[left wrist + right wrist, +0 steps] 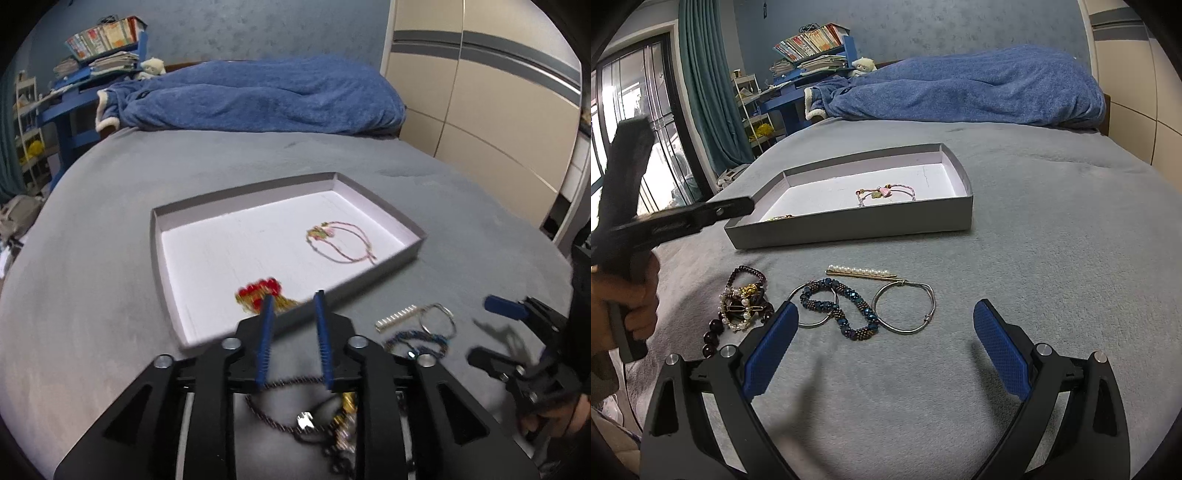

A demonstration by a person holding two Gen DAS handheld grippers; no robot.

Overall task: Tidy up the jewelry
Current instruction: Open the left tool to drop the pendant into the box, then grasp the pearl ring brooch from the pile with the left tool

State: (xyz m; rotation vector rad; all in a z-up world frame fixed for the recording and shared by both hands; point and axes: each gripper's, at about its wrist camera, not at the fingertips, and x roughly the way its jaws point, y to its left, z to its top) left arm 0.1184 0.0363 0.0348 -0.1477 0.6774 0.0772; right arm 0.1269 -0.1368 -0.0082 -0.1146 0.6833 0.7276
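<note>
Here our wide-open right claw point(886, 343) sits nearest the blue beaded bracelet point(838, 306), lying just ahead toward its left finger on the bed point(1052, 236), while our left claw point(293, 332), narrowly parted and empty, hovers by the tray point(373, 284).

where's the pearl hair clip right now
The pearl hair clip lies on the grey bedspread in the right wrist view, between the grey tray and the blue beaded bracelet.
</note>
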